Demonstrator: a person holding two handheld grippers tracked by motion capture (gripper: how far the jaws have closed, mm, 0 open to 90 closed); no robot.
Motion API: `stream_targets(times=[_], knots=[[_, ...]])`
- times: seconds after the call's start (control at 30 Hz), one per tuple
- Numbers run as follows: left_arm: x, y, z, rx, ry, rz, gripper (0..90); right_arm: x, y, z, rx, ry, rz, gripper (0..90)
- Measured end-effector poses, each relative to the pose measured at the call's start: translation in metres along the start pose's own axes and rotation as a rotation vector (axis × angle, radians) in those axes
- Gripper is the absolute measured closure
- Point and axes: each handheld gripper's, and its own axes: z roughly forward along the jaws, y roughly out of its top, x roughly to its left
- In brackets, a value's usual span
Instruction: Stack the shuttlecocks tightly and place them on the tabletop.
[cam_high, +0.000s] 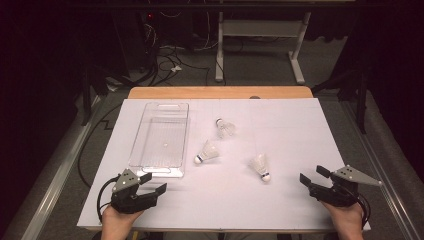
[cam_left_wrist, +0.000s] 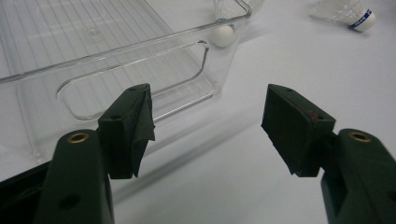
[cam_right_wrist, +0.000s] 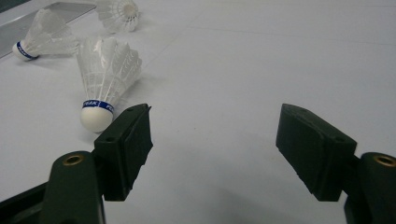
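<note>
On the white sheet-covered table (cam_high: 300, 130) lie three white feathered shuttlecocks with blue-banded cork tips, and beside them, toward the left, sits a clear rectangular plastic tray (cam_high: 161, 138) with ribbed floor and cut-out handles. The left gripper (cam_high: 152, 184), held in a hand at the near left corner, rests just in front of the tray's near end wall; its black jaws stand wide apart with nothing between them, and in the left gripper view (cam_left_wrist: 205, 126) they frame the tray's handle slot (cam_left_wrist: 135, 79). The right gripper (cam_high: 313, 176), held at the near right edge, likewise has its jaws spread and empty. The nearest shuttlecock (cam_high: 261, 166) lies on its side between the two grippers, closer to the right one, cork pointing toward the person; in the right gripper view (cam_right_wrist: 212, 144) it (cam_right_wrist: 105, 77) sits just beyond the left-hand jaw, not touched. A second shuttlecock (cam_high: 206, 153) lies just beside the tray's right wall, and a third shuttlecock (cam_high: 225, 127) lies farther back.
</note>
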Motion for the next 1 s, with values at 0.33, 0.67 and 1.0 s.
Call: stream_targets(times=[0.33,0.67,1.0], knots=[[-0.009,0.005,0.007,0.009,-0.022,0.023,34.7,0.0,0.0,0.0,0.001,0.0,0.001,27.0],[-0.018,0.008,0.015,0.022,-0.047,0.042,35.1,0.0,0.0,0.0,-0.001,0.004,0.0,27.0],[-0.025,0.012,0.023,0.031,-0.045,0.054,35.6,0.0,0.0,0.0,-0.001,0.007,-0.003,27.0]])
